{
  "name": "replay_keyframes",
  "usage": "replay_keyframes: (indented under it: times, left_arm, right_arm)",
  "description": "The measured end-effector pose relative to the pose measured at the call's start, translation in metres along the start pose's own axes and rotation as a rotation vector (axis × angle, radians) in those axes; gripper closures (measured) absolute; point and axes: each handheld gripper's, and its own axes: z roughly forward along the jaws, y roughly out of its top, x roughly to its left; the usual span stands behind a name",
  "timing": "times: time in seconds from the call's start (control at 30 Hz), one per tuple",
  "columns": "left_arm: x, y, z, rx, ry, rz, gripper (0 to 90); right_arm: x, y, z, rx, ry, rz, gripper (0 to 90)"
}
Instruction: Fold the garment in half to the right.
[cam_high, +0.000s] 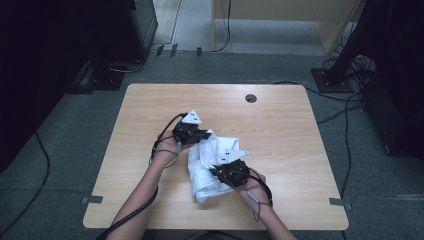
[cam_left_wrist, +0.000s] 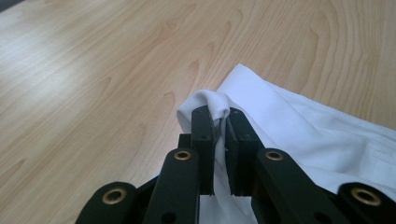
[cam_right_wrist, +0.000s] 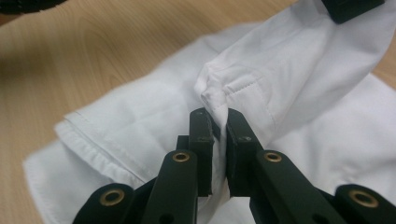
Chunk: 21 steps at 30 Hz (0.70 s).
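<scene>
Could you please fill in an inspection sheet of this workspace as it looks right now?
Surface: wooden table, round hole near the far edge.
Job's things: white garment, crumpled, lying mid-table.
Clutter: nothing seen.
Grippers: left gripper shut on a fold of the garment; right gripper shut on a stitched edge of it.
Cables: black cables on the floor to the right.
Surroundings: grey carpet; dark stands beyond the table.

White cloth (cam_high: 205, 172), black grippers, pale wood-grain table (cam_high: 280, 135), seemingly grey floor (cam_high: 380, 175).
</scene>
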Motion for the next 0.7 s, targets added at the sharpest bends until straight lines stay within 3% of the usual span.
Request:
replay_keyframes:
  times: [0.17,0.37,0.57,0.63,0.7]
  left_arm:
    - [0.003,-0.005,0.016,-0.009,-0.034,-0.026,83.3]
    - [0.003,-0.008,0.031,0.050,-0.031,0.006,82.8]
    - [0.003,-0.009,0.040,0.057,-0.053,0.002,82.8]
    - [0.004,-0.009,0.038,0.047,-0.061,-0.020,81.3]
    - [0.006,-0.008,0.032,0.016,-0.062,-0.036,73.6]
  right_arm:
    - [-0.007,-0.008,0.006,0.035,0.001,-0.009,84.6]
    - [-0.008,-0.014,0.011,0.078,-0.029,-0.050,84.0]
    - [-0.010,-0.018,0.014,0.090,-0.024,-0.046,82.8]
    - [-0.011,-0.017,0.012,0.087,-0.026,-0.044,76.2]
    - [-0.011,-0.016,0.008,0.071,-0.027,-0.045,69.5]
